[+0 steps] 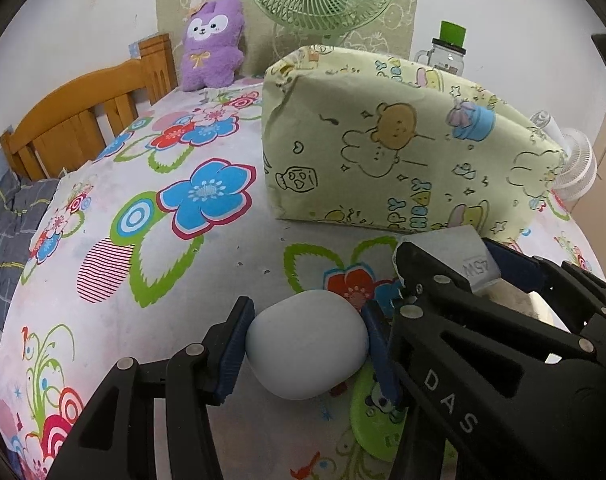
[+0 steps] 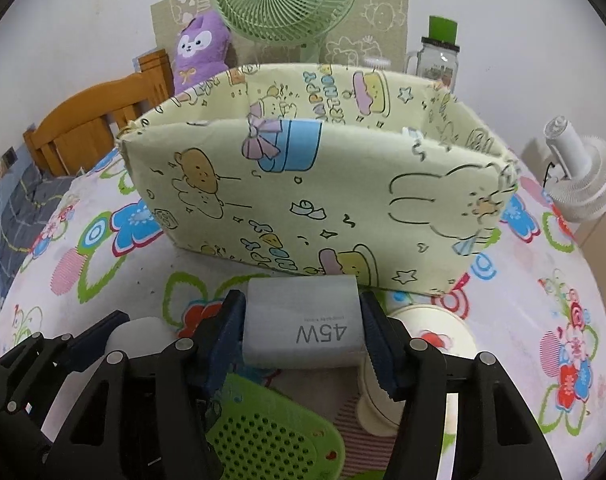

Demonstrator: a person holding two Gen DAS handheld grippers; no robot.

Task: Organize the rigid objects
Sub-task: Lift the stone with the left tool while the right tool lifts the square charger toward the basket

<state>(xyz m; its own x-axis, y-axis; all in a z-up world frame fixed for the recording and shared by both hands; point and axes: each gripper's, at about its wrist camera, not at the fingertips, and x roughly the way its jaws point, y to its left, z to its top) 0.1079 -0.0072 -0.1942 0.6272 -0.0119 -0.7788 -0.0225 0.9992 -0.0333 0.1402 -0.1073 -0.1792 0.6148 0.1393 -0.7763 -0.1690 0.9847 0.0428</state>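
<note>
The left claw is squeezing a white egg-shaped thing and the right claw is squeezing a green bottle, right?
Not quite. The right gripper is squeezing a white 45W charger, as the right wrist view shows. The left gripper does grip the white egg-shaped object.

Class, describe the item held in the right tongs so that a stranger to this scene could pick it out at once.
Find the pale green cartoon-print fabric box on the flowered bedspread. Just in front of it, the right tongs clamp a grey rectangular charger block. Unlike the rounded white object nearby, it is boxy and printed "45W".
</note>
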